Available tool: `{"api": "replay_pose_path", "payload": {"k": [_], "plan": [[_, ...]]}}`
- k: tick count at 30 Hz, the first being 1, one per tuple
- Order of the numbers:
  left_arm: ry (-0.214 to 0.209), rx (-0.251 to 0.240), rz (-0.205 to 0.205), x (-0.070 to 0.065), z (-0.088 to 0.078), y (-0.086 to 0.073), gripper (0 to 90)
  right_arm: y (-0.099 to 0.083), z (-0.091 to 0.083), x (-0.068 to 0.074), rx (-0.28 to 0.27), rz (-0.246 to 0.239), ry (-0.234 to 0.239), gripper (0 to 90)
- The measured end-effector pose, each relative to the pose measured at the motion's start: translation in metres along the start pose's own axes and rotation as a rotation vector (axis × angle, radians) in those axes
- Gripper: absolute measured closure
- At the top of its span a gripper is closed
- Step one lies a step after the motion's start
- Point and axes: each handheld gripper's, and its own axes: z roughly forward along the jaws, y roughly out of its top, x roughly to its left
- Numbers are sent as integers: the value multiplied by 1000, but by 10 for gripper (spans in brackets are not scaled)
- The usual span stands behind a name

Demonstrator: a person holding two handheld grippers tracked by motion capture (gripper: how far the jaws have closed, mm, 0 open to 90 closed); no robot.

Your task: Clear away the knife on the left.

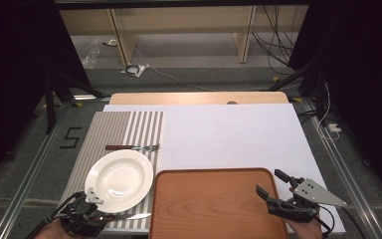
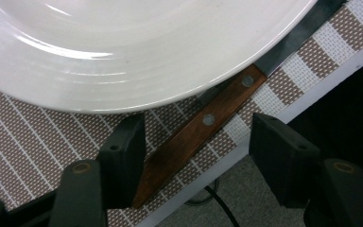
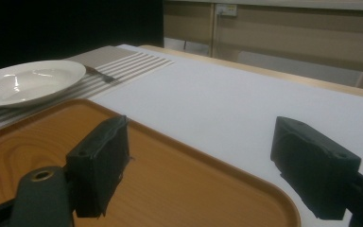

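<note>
High view: a striped mat (image 1: pixel 109 130) is laid on the left part of a white sheet (image 1: pixel 229 137) that covers the table. A white plate (image 1: pixel 119 179) rests on the mat, and a fork (image 1: pixel 132 147) lies just beyond it. A knife (image 1: pixel 129 217) is partly hidden under the plate's near rim, with its blade tip shown at the mat's near edge. A wooden tray (image 1: pixel 214 206) is set just right of the plate. The left gripper (image 1: pixel 90 199) is held at the plate's near-left rim; the right gripper (image 1: pixel 273 185) is held at the tray's near-right corner, its jaws spread.

Left gripper view: the knife (image 2: pixel 203 125) is seen lying aslant on the mat (image 2: pixel 28 142), its blade passing under the plate (image 2: pixel 123 47). The wooden handle is bracketed by the two jaws; the left jaw stands against its end, the right jaw stands apart from it. The jaws are parted and the handle is not clamped.

Right gripper view: the right gripper (image 3: pixel 198 170) is shown wide open, with nothing between the jaws, above the tray (image 3: pixel 170 189) rim and the sheet (image 3: pixel 227 104). The plate (image 3: pixel 28 82) and fork (image 3: pixel 101 75) are seen farther off.
</note>
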Motion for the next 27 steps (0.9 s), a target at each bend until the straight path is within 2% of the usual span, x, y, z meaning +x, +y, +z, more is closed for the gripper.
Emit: {"api": "replay_pose_path", "payload": {"k": [10,23,26,27], "plan": [[-8,51,45,-4,3,8,482,0,0,0,0,1,1,212],[-19,104,132,-14,5,17,629,0,0,0,4,0,3,212],[-16,107,139,-16,5,19,652,0,0,0,4,4,4,212],[-11,112,158,-18,6,21,660,0,1,0,4,1,5,212]]}}
